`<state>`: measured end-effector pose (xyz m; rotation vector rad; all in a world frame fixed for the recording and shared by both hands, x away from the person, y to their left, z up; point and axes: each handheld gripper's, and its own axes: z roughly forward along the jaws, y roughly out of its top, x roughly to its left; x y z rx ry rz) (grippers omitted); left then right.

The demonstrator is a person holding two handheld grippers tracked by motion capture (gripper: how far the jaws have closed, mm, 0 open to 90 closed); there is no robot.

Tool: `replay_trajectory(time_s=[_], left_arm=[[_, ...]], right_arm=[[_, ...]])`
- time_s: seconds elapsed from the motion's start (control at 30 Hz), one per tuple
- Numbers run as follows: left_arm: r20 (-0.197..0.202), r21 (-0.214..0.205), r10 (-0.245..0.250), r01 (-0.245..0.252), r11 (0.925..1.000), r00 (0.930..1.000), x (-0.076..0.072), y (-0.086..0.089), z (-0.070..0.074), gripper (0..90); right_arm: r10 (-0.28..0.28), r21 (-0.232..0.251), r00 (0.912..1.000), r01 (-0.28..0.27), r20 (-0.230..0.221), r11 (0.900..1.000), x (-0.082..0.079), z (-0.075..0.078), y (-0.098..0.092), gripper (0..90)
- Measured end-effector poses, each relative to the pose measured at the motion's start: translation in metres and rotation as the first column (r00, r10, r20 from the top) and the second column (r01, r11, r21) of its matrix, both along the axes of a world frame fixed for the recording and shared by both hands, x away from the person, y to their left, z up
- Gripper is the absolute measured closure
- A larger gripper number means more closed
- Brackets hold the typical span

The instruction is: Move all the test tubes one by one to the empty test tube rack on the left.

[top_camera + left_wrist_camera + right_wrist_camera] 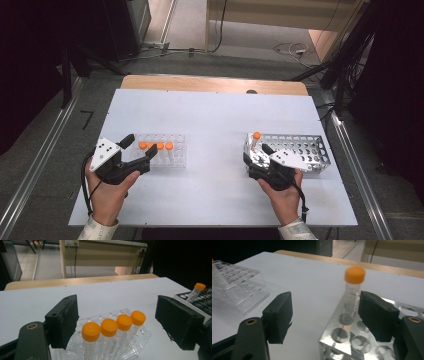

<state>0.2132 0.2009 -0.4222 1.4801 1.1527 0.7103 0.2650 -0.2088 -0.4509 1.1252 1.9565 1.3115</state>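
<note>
From above, I saw my left hand-held gripper (140,150) spread beside the clear rack (175,161) on the white surface (210,120). Along its jaws, four orange-capped tubes (113,326) stood in a row. Through the right hand-held gripper (325,315), spread wide, one tilted tube (352,297) sat in the metal rack's (352,340) corner hole.

You're working in a lab — a test bay more than a wet bench. On your white table (210,115) sit a clear tube rack (167,155) with four orange-capped tubes (110,327) and a perforated metal rack (305,147) holding one more tube (353,290). Around you, grey carpet, floor rails (40,165), loose cables (290,50) and a wooden bench (100,255) with a wall socket — bare, functional, dark at the edges.
</note>
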Motion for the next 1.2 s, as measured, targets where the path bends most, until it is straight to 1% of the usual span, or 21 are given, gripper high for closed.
replay_trajectory(time_s=[0.17, 0.27, 0.37, 0.57, 0.87, 0.97, 1.03, 1.1, 1.2], left_arm=[[0.006, -0.002, 0.004, -0.004, 1.0000, 1.0000, 0.000, 0.000, 0.000, 19.5], [0.002, 0.000, 0.004, -0.004, 1.0000, 1.0000, 0.000, -0.001, -0.001, 19.9], [0.005, -0.002, 0.004, -0.004, 1.0000, 1.0000, 0.000, -0.001, -0.001, 20.2], [0.009, -0.005, 0.005, -0.005, 1.0000, 1.0000, 0.000, -0.001, -0.001, 21.0], [0.005, -0.003, 0.005, -0.005, 1.0000, 1.0000, 0.000, -0.001, -0.001, 21.9], [0.005, -0.001, 0.004, -0.004, 1.0000, 1.0000, 0.000, -0.001, -0.001, 22.0], [0.006, -0.001, 0.002, -0.002, 1.0000, 1.0000, 0.000, -0.002, -0.001, 22.0], [0.007, -0.001, 0.002, -0.002, 1.0000, 1.0000, 0.000, -0.002, -0.001, 22.0], [0.006, 0.000, 0.002, -0.002, 1.0000, 1.0000, -0.001, -0.002, -0.001, 22.0]], right_arm=[[-0.059, -0.006, 0.9982, 0.059, 0.006, 0.9982, 0.015, -0.002, -0.006, 33.4], [-0.070, -0.019, 0.9975, 0.070, 0.007, 0.9974, 0.022, -0.004, -0.007, 39.7], [-0.071, -0.036, 0.9975, 0.071, 0.003, 0.9969, 0.027, -0.006, -0.006, 45.4], [-0.069, -0.054, 0.9976, 0.068, -0.006, 0.9962, 0.035, -0.010, -0.002, 54.9], [-0.068, -0.078, 0.9976, 0.067, -0.010, 0.9947, 0.040, -0.013, 0.002, 71.2], [-0.065, -0.079, 0.9978, 0.064, -0.009, 0.9948, 0.040, -0.013, 0.001, 72.1], [-0.067, -0.070, 0.9978, 0.066, -0.003, 0.9953, 0.039, -0.012, 0.000, 72.2], [-0.066, -0.063, 0.9978, 0.066, 0.005, 0.9958, 0.038, -0.009, 0.000, 72.2], [-0.064, -0.048, 0.9975, 0.065, 0.029, 0.9967, 0.035, -0.001, -0.001, 72.2]])
